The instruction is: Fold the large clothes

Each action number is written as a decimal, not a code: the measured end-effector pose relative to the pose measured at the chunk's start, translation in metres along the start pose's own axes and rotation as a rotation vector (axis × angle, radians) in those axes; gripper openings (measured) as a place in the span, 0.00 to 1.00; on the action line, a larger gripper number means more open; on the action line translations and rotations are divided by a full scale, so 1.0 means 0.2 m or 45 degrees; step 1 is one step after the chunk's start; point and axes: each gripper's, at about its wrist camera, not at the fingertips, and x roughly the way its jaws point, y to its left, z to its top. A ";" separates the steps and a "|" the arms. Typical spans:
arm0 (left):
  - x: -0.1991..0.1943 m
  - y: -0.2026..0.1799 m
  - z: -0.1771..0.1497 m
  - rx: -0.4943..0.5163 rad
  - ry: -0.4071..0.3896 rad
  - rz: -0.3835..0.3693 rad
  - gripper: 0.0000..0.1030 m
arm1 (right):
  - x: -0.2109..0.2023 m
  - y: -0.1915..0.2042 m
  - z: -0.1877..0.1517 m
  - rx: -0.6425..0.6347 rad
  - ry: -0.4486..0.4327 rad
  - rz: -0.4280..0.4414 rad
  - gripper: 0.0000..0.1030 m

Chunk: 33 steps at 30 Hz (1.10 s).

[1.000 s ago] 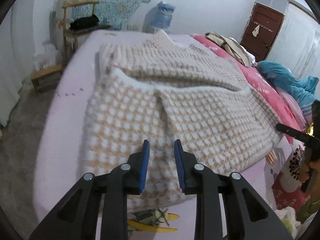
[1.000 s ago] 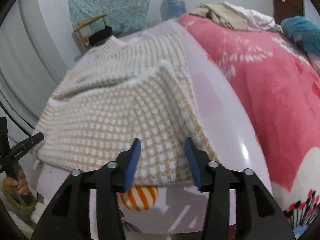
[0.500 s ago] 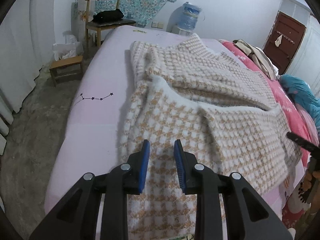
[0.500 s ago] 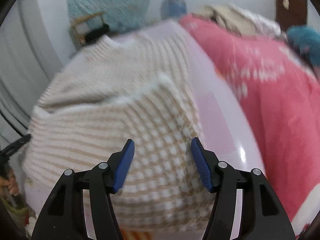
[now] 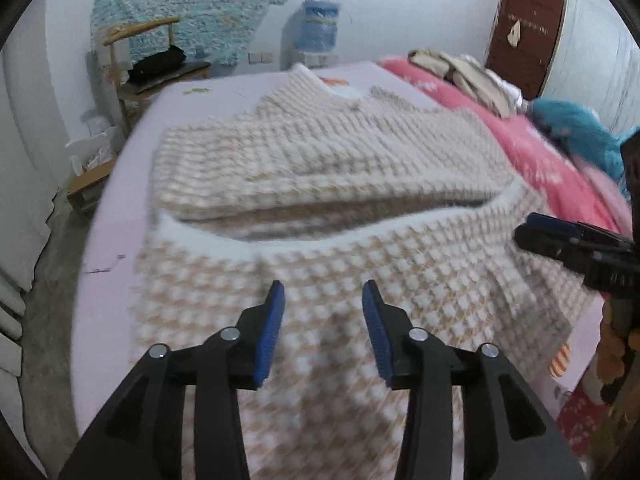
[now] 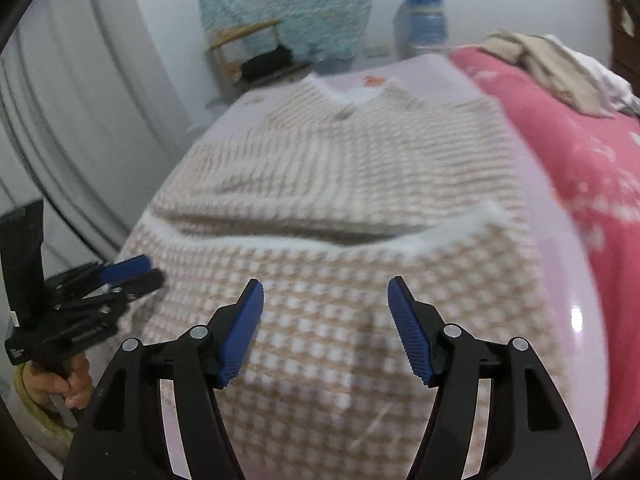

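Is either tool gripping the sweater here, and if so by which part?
No. The left tool and right tool are both opening above the sweater, holding nothing.

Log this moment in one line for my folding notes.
sweater: bottom folded up on bed | left gripper: opening, empty, above sweater | right gripper: opening, empty, above sweater

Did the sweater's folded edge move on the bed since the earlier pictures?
Cannot tell; both cameras moved. The sweater lies folded on the bed as before.
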 end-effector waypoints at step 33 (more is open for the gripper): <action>0.15 0.02 0.03 -0.155 0.132 0.247 0.94 | 0.09 -0.02 -0.02 0.025 0.109 -0.086 0.76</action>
